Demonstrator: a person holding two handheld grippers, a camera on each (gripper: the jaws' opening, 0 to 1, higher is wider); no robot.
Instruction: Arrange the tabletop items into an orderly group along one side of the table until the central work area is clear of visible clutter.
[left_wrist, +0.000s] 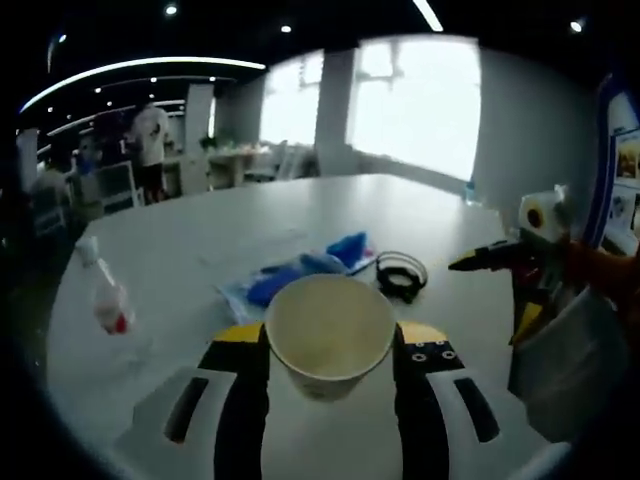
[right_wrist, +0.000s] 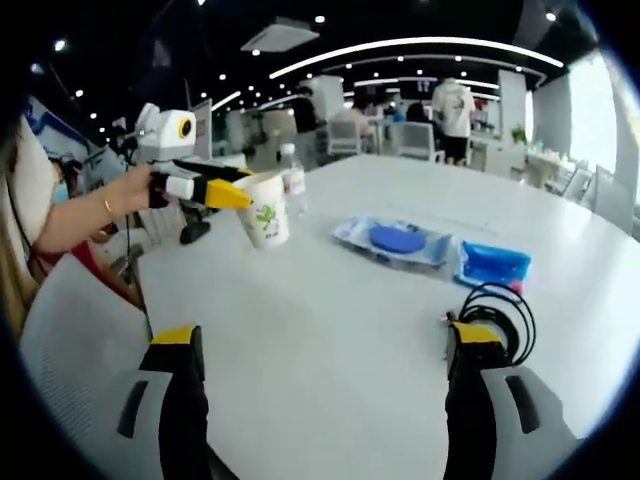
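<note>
Paper cup in left gripper, cable coil beside right jaw

Paper cup (left_wrist: 330, 335): left gripper (left_wrist: 330, 365) is pinching it between both jaws, rim facing the camera, long axis running forward along the jaws and lifted off the white table (left_wrist: 200, 250). In the right gripper view the same cup (right_wrist: 265, 212) is hanging ahead and to the left, printed side showing, carried by the left gripper (right_wrist: 215, 190) in a person's hand (right_wrist: 125, 200).

Black cable coil (right_wrist: 500, 315): lying just beyond the right-hand jaw of the right gripper (right_wrist: 325, 345), whose jaws are standing spread with bare table between them. This arm is judged the nearer for gathering it.

Blue packet (right_wrist: 400, 242) and blue box (right_wrist: 493, 264): sitting farther ahead of the right gripper, side by side, contents unclear.

Plastic bottle (left_wrist: 108, 300): standing ahead-left of the left gripper, blurred. Coil's far edge is cut off behind the jaw.
</note>
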